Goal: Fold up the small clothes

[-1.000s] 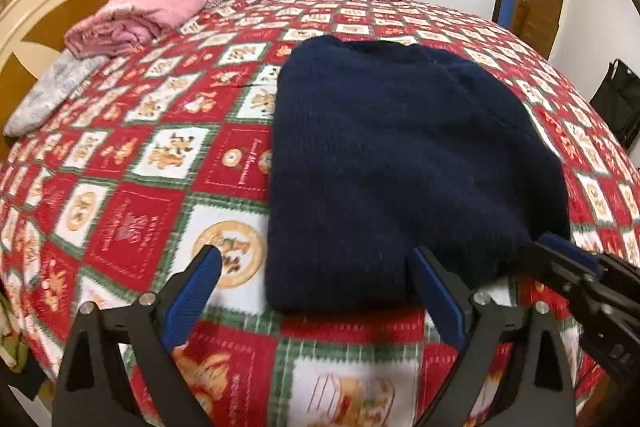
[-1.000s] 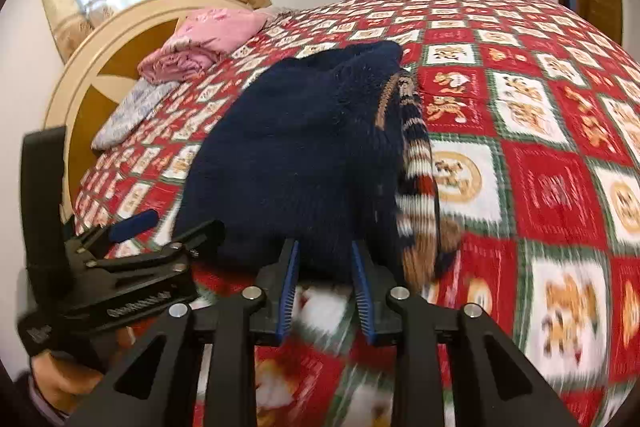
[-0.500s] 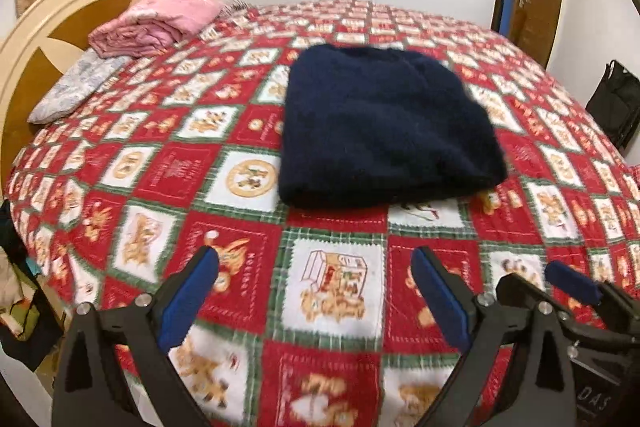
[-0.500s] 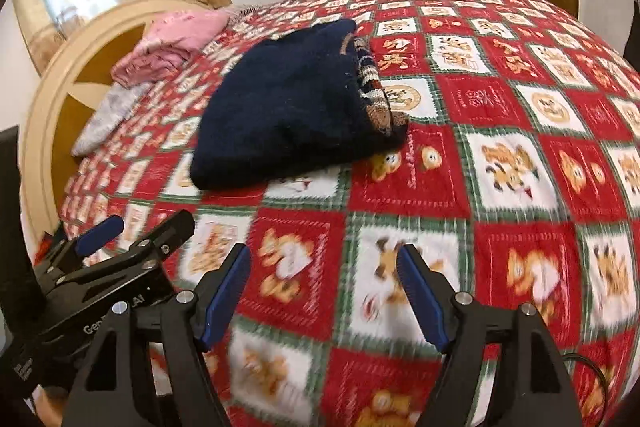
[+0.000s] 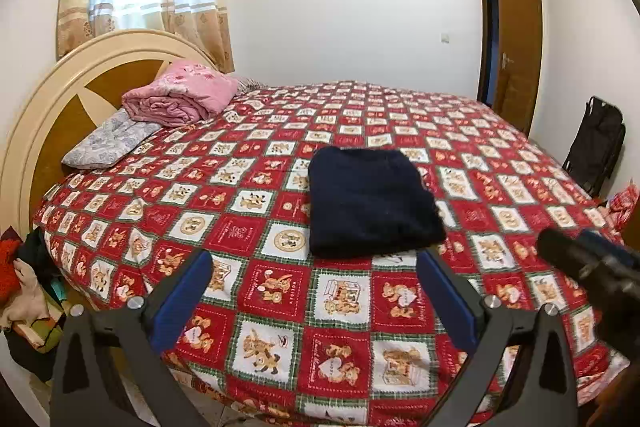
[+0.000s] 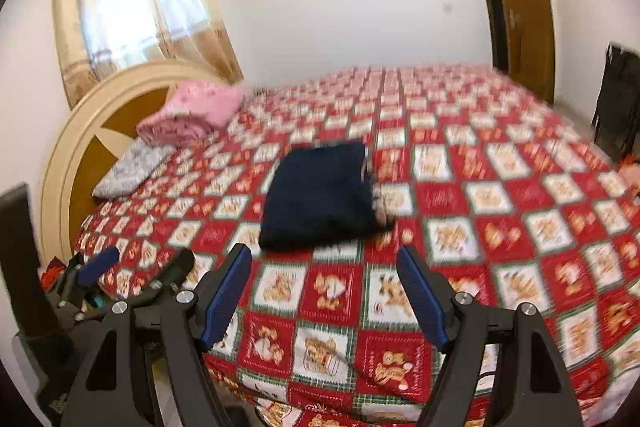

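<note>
A navy sweater [image 5: 372, 203] [image 6: 320, 195] lies folded into a flat rectangle near the middle of the red patterned bedspread [image 5: 260, 291]; a striped part shows at its right edge in the right wrist view. My left gripper [image 5: 314, 259] hangs over the bed's near edge, short of the sweater. Its jaws are opening and hold nothing. My right gripper [image 6: 324, 255] is also back from the sweater, open and empty. Each gripper shows at the side of the other's view: the right one [image 5: 592, 263], the left one [image 6: 120, 279].
A folded pink blanket [image 5: 180, 99] and a grey pillow [image 5: 108, 143] lie by the round headboard [image 5: 52, 107] at the back left. A brown door [image 5: 516, 47] and a black bag [image 5: 600, 143] stand at the right. Clothes are piled on the floor [image 5: 20, 287] at the left.
Both grippers pulled back and up from the sweater's near edge. The right one, almost shut at the sweater a second ago, opened wide. The sweater stays folded on the bed.
</note>
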`<state>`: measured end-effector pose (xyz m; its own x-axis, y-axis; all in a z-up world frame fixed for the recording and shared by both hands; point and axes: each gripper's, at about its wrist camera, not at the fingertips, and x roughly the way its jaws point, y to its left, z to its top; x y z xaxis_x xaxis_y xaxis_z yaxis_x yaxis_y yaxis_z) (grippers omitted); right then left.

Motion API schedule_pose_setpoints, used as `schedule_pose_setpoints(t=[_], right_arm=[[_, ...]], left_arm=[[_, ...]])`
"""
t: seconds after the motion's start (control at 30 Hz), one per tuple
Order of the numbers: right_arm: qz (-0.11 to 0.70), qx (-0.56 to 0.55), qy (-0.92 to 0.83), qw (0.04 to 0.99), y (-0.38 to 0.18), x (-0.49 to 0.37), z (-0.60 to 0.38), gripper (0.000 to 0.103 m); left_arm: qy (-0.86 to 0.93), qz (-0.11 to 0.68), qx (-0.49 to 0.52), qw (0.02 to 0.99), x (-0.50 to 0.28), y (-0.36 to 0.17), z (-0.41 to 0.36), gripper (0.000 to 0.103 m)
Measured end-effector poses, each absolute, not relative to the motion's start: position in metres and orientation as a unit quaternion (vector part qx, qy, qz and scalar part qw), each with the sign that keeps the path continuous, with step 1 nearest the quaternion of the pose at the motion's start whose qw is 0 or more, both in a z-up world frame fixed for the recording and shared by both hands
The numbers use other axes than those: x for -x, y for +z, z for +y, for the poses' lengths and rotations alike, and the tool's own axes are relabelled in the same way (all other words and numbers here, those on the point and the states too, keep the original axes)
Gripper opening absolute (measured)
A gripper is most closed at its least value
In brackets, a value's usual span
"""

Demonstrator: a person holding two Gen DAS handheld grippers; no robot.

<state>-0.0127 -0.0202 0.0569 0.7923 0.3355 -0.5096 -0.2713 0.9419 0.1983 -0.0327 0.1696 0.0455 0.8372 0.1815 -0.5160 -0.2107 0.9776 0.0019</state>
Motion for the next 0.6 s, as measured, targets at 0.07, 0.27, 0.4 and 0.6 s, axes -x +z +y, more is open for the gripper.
schedule_pose_setpoints(t=[0.07, 0.27, 0.4, 0.6], right_arm=[[0.231, -0.04, 0.145, 0.961, 0.076, 0.035, -0.019, 0.077], [0.097, -0.008, 0.119, 0.988, 0.107, 0.086, -0.015, 0.087], [0.066, -0.007, 0.115, 0.991, 0.112, 0.097, -0.019, 0.087], [0.08, -0.026, 0.103, 0.991, 0.106, 0.092, -0.031, 0.087]], left_arm=[[0.091, 0.255, 0.036, 0.962, 0.042, 0.053, 0.17, 0.103], [0.089, 0.199, 0.045, 0.975, 0.067, 0.076, 0.166, 0.103], [0.093, 0.18, 0.053, 0.978, 0.075, 0.081, 0.159, 0.103], [0.102, 0.176, 0.039, 0.978, 0.079, 0.082, 0.146, 0.103]])
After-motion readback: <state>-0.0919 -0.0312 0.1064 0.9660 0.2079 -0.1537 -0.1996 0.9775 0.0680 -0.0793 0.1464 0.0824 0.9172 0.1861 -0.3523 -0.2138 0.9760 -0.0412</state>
